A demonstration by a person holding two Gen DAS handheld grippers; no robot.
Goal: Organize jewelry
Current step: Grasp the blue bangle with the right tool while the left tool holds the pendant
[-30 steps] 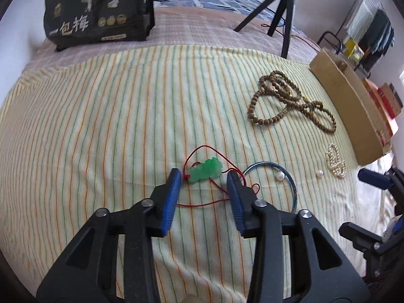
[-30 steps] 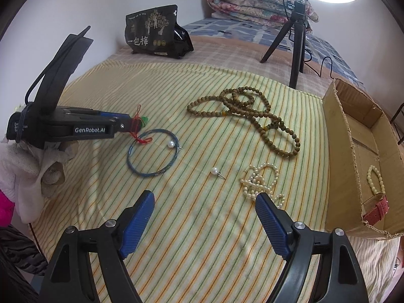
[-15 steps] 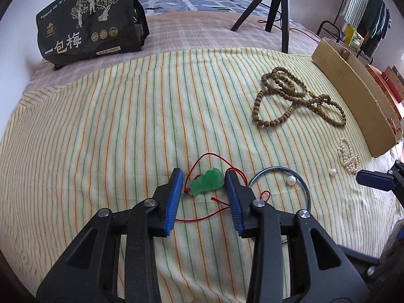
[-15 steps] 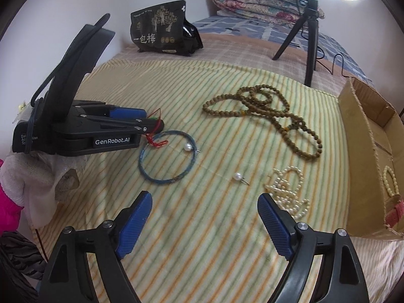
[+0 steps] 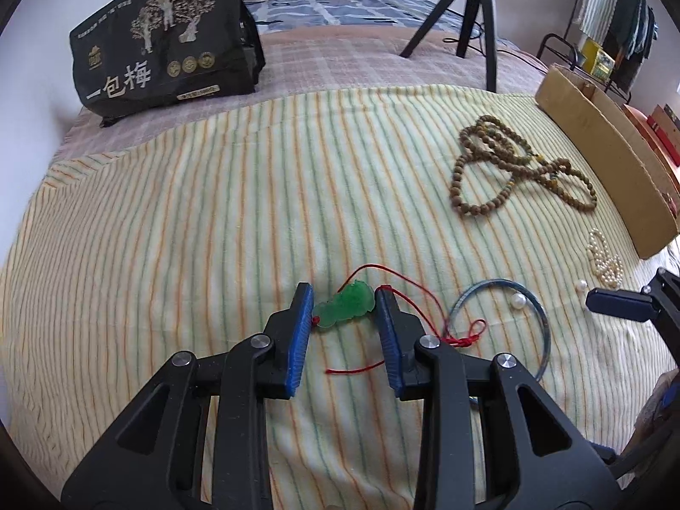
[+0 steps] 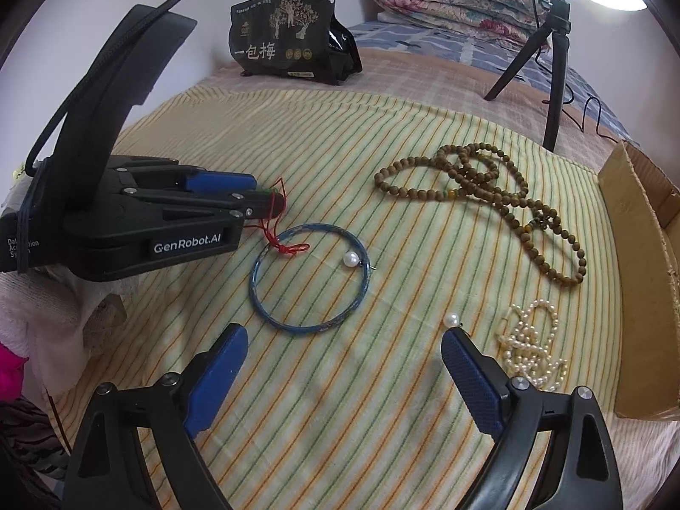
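Observation:
A green jade pendant on a red cord lies on the striped cloth between the blue pads of my left gripper. The pads touch or nearly touch its ends. In the right wrist view the left gripper rests low over the pendant. A blue bangle lies beside it with a pearl earring on its rim. My right gripper is wide open and empty, just short of the bangle. A second pearl earring sits by its right finger.
A wooden bead necklace and a small pearl strand lie to the right. A cardboard box stands at the right edge. A black bag and a tripod stand at the back.
My left gripper's fingers have narrowed around the green pendant. The right gripper has moved forward toward the bangle and stays open.

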